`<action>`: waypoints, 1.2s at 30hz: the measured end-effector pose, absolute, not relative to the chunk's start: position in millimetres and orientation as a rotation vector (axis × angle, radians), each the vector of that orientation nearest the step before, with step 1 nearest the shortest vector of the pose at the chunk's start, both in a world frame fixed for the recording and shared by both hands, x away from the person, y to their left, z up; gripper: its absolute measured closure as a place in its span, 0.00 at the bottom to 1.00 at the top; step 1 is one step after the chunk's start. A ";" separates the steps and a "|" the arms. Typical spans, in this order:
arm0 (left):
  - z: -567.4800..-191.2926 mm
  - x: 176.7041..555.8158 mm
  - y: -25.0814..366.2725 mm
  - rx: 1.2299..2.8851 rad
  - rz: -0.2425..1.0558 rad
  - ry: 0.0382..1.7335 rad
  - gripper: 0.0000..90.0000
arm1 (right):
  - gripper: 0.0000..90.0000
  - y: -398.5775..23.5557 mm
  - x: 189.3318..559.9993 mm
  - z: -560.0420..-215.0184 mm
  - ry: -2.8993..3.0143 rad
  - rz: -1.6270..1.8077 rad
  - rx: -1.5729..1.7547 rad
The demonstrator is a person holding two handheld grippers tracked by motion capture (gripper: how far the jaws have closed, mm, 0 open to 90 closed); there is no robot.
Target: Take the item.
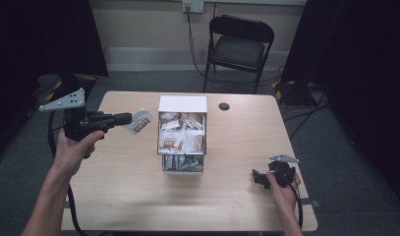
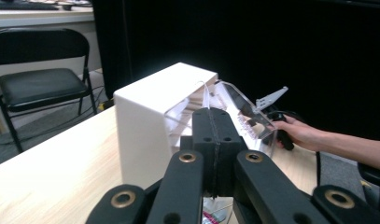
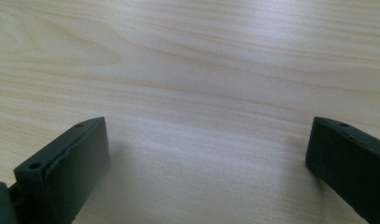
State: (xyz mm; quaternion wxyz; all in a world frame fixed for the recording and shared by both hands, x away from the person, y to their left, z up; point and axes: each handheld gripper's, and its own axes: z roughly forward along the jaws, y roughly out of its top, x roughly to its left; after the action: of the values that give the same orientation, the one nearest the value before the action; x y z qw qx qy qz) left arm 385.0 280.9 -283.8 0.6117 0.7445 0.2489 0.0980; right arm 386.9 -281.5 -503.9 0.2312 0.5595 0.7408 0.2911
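The left hand-held gripper (image 1: 125, 118) is clamped on a white sachet (image 1: 139, 121), which sticks out past its jaw tips, held in the air over the worktop (image 1: 119, 177) just left of the clear box (image 1: 183, 167) of sachets. The right hand-held gripper (image 1: 259, 178) rests low on the worktop, well apart to the box's right, its jaws spread wide with bare wood between them.
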 end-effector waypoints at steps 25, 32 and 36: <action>-311.5 404.0 294.2 1.781 0.294 0.722 1.00 | 0.00 -281.5 386.9 -503.8 2.037 0.800 1.538; -325.0 412.0 296.4 1.794 0.286 0.761 1.00 | 0.00 -281.5 386.9 -503.8 2.038 0.800 1.538; -331.9 415.5 296.6 1.807 0.281 0.774 1.00 | 0.00 -281.5 386.9 -503.8 2.038 0.800 1.538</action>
State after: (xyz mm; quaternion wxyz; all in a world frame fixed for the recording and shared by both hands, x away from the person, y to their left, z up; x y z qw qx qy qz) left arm 415.5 296.6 -331.9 0.5464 0.7622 0.3264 0.1184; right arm 386.9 -281.5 -503.8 0.2310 0.5593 0.7410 0.2911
